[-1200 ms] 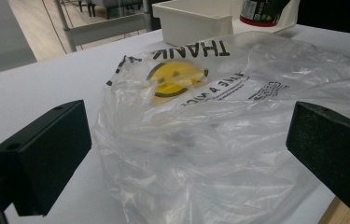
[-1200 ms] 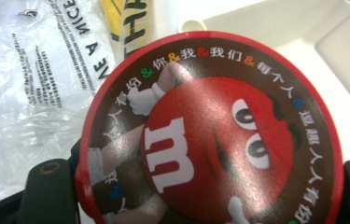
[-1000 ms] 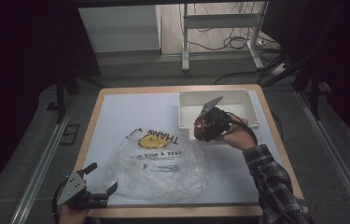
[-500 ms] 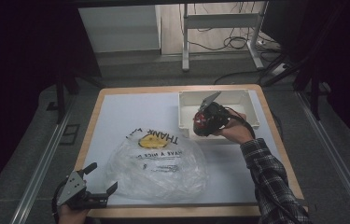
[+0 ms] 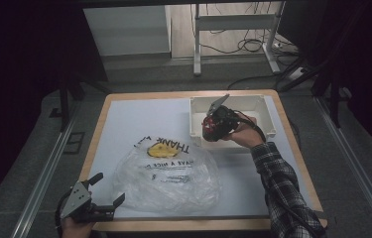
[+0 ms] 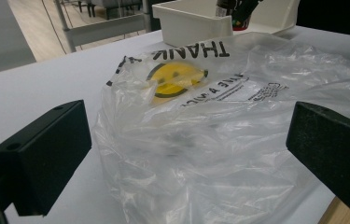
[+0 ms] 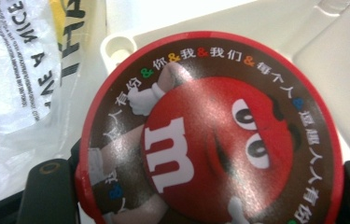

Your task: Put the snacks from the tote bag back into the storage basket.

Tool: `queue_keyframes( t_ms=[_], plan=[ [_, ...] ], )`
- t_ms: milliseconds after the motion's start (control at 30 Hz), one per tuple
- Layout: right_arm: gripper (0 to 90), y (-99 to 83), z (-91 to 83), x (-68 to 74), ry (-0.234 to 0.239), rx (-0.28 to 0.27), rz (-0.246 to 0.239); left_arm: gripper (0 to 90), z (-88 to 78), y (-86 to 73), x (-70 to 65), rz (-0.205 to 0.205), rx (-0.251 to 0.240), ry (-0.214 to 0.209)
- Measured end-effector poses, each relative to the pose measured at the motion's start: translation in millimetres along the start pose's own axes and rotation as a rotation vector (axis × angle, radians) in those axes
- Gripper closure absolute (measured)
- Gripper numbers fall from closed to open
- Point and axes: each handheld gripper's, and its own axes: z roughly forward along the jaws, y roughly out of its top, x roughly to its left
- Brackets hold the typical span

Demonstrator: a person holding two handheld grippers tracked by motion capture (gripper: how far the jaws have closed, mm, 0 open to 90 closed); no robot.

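Observation:
My right gripper (image 5: 215,126) is shut on a round red candy tin (image 5: 209,130) with a cartoon face on its lid (image 7: 210,130). It holds the tin on edge over the front left corner of the white bin (image 5: 263,105). My left gripper (image 5: 108,188) rests open at the table's front left corner, its jaws wide apart. They point at a crumpled clear plastic bag (image 5: 168,173) with a yellow smiley and black lettering (image 6: 177,79). The bag lies just beyond the left gripper (image 6: 186,158), not between its pads.
The white bin (image 6: 191,23) stands at the back right of the white table mat (image 5: 139,119). The mat has a wooden border. A plaid sleeve (image 5: 282,193) reaches in from the front right. Metal rails run along both sides of the table.
The right gripper has shifted a little to the left with the tin, staying over the bin's corner. The left gripper and the bag have not moved.

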Motion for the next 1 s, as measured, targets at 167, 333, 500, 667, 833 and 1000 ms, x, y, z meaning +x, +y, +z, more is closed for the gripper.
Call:
queue_keyframes(
  t_ms=[167,333,500,667,833,1000],
  plan=[
    [25.6,2.3,4.8,-4.5,0.001,-0.002,0.0,0.0,0.0,0.0,0.0,0.0,0.0,-0.001],
    [25.6,3.1,8.8,-7.5,0.004,0.003,0.004,0.0,-0.2,0.1,-0.2,0.001,-0.001,-0.001],
    [25.6,4.3,17.3,-11.2,0.016,0.006,-0.005,0.0,-0.3,0.2,-0.2,0.001,-0.002,-0.003],
    [25.6,5.9,23.7,-12.1,0.021,0.02,-0.014,0.0,-0.2,0.2,-0.2,0.001,-0.002,-0.002],
    [25.6,7.2,32.4,-16.2,0.028,0.026,-0.019,0.0,-0.4,0.1,-0.2,0.001,-0.003,-0.003],
    [25.6,8.3,36.5,-17.5,0.036,0.034,-0.02,0.0,-0.4,0.2,-0.2,0.002,-0.003,-0.005]
  ],
)
